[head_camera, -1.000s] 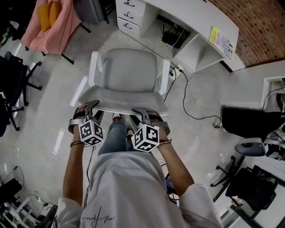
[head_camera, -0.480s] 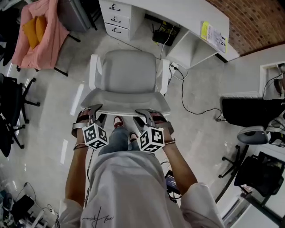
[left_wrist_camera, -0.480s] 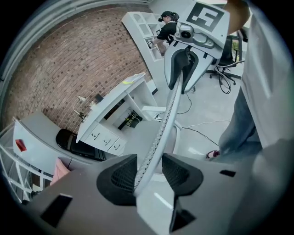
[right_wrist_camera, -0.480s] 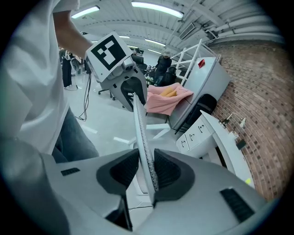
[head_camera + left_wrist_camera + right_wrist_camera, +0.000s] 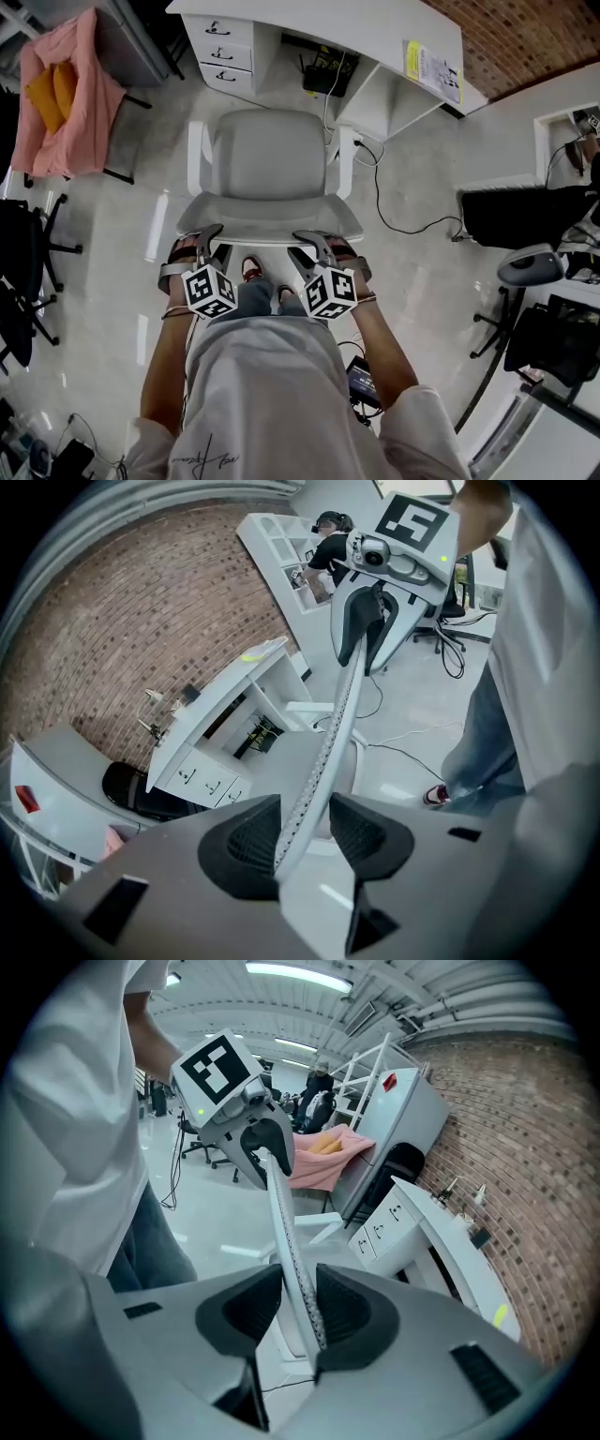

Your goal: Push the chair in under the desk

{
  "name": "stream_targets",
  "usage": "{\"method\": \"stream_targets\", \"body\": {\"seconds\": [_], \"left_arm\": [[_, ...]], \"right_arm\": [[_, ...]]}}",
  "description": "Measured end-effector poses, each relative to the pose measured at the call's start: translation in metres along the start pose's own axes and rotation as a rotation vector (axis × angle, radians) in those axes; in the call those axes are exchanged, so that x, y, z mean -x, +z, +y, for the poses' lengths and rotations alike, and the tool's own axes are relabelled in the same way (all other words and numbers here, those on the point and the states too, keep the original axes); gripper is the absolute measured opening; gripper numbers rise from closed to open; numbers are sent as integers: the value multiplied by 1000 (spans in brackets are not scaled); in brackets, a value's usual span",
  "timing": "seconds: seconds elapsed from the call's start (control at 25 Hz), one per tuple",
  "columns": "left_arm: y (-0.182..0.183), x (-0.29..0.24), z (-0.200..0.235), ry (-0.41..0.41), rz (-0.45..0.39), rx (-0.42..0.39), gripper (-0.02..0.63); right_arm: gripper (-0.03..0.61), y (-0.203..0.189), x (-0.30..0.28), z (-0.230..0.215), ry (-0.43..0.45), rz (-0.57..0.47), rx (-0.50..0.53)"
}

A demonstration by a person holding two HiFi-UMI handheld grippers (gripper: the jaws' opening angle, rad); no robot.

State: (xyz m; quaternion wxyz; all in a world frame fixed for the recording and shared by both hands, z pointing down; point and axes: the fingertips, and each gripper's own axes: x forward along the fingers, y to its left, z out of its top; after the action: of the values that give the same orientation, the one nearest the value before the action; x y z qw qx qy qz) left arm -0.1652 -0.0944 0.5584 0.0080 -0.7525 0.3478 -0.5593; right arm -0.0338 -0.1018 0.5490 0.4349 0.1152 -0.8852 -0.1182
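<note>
A grey office chair [image 5: 267, 159] with white armrests faces the white desk [image 5: 328, 28], its seat front just short of the desk's opening. Both grippers sit on the top edge of the backrest [image 5: 272, 220]. My left gripper [image 5: 208, 234] holds its left part; the mesh edge [image 5: 328, 752] runs between the pads [image 5: 246, 841], and those jaws are closing. My right gripper [image 5: 307, 239] holds the right part; the backrest edge [image 5: 286, 1241] fills the gap between its pads [image 5: 342, 1312] while those jaws are opening.
A white drawer unit [image 5: 230, 52] stands under the desk's left side. Cables [image 5: 394, 216] trail over the floor right of the chair. A pink-draped chair [image 5: 61, 94] and a black chair [image 5: 19, 272] stand left; more black chairs [image 5: 534, 281] right. The person's shoes [image 5: 251, 272] are behind the backrest.
The chair has rolled closer to the desk, and the person has stepped after it. Both grippers have stayed on the backrest's top edge.
</note>
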Motion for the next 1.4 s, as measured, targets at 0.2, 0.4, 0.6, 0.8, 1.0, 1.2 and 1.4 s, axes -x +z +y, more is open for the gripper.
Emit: {"method": "stream_targets", "body": {"seconds": [0.2, 0.4, 0.6, 0.8, 1.0, 1.2, 1.4], "left_arm": [[3, -10, 16, -10, -31, -28, 160], [6, -15, 24, -18, -61, -62, 155], [10, -21, 35, -15, -81, -75, 156], [15, -31, 53, -36, -75, -92, 156], [23, -42, 64, -47, -81, -116, 153], [32, -53, 81, -46, -90, -125, 154], [39, -64, 96, -45, -100, -137, 155]], "right_arm": [[135, 1, -7, -14, -53, -11, -3], [141, 1, -11, -22, -88, -16, -7], [141, 2, -14, -32, -99, -8, -20], [140, 4, -21, -49, -132, -8, -20], [140, 0, -25, -62, -155, -10, -15], [140, -2, -30, -82, -157, -5, -32], [140, -4, -37, -97, -183, 3, -46]]}}
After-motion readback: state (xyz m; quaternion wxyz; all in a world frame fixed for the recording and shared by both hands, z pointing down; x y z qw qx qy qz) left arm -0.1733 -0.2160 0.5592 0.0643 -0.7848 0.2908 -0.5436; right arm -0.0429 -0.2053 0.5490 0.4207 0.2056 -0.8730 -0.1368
